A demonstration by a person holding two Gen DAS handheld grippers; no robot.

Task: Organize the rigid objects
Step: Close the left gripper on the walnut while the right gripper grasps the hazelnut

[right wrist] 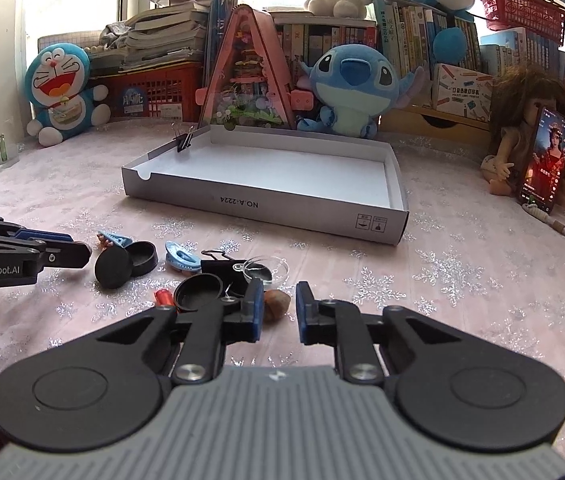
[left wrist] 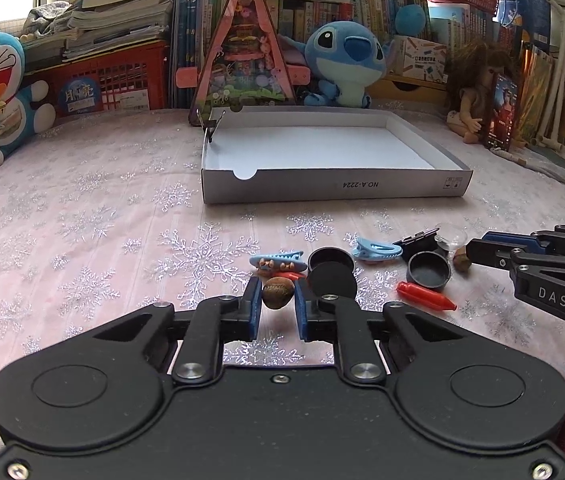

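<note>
Two brown nuts are gripped above the snowflake tablecloth [left wrist: 82, 220], one nut [left wrist: 278, 292] clamped between the left gripper's [left wrist: 278, 300] blue pads, the other nut [right wrist: 277, 304] pinched by the right gripper [right wrist: 278, 304], both short of the white box [left wrist: 322, 190].

Both views are lit by strong daylight from a window [right wrist: 74, 4] at the upper left, where the panes are blown out to white. The plush toys on top of the bookshelf [left wrist: 322, 16] are washed out by the same backlight. The surface [left wrist: 82, 208] is evenly and brightly lit, with only soft, short shadows cast beneath the small items. Glitter in the snowflake cloth is caught as pale sparkle. Heavy fisheye bending is seen toward the edges, and the corners are darkened. Focus is held sharp mid-frame; the far shelves are slightly softened.
</note>
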